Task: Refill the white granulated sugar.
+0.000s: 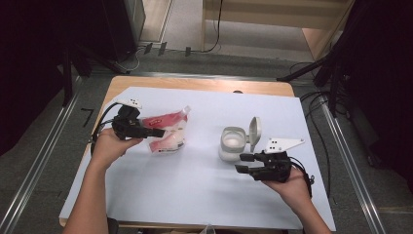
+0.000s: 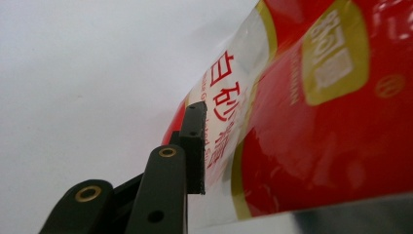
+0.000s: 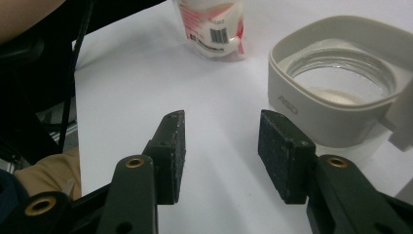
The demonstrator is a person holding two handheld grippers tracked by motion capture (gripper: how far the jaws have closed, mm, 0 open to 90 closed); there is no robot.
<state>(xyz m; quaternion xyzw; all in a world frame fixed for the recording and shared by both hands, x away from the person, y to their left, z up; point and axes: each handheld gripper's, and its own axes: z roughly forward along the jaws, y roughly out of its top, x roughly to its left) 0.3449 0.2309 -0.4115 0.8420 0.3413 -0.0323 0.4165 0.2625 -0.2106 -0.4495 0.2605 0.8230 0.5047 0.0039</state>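
I am holding my left gripper (image 1: 157,132) against the red and white sugar pouch (image 1: 168,132). One black pad (image 2: 196,146) is lying along the pouch's printed face, and I cannot tell whether the pouch is being pinched or merely touched. The pouch is lying on the white sheet (image 1: 195,185) at the left side of the table. My right gripper (image 1: 242,163) is hanging released, its two pads (image 3: 287,156) standing apart over bare sheet with nothing between them. Just beside it the white jar (image 1: 233,143) is sitting with its hinged lid (image 1: 254,129) tipped up, some white stuff lying in its bottom. The pouch and the jar are sitting well apart.
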